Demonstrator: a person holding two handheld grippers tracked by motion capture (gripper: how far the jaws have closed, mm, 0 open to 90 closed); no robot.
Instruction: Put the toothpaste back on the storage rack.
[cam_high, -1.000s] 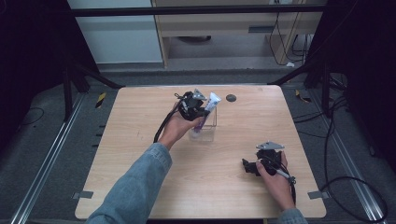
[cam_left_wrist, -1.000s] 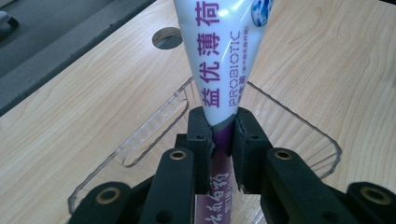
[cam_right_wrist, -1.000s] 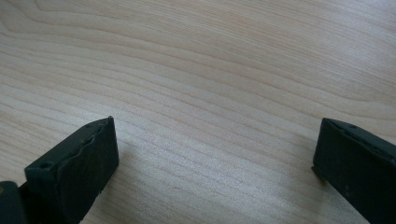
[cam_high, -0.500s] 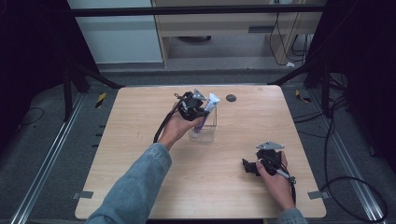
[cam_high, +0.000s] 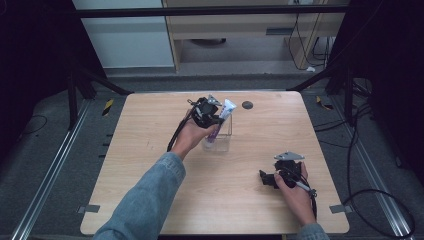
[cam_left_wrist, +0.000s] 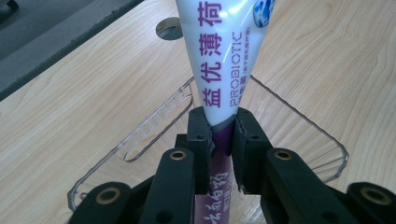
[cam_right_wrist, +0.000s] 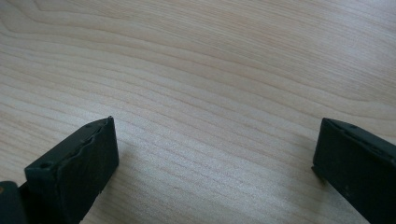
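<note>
Clamping toothpaste tube (cam_left_wrist: 223, 70) in my left gripper (cam_left_wrist: 223, 135), clear holder (cam_left_wrist: 154, 126) beneath jaws; lower it straight, release inside; right gripper (cam_right_wrist: 215, 154) spread, idle

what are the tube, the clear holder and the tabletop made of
Tube: soft plastic, likely; glossy white and purple, pinched flat where the left gripper clamps it. Clear holder: hard transparent plastic or acrylic, with thick see-through walls. Tabletop: pale wood or wood-look laminate, matte, grain lines visible.

A wooden table (cam_high: 150, 150) carries a clear container (cam_high: 222, 145).
</note>
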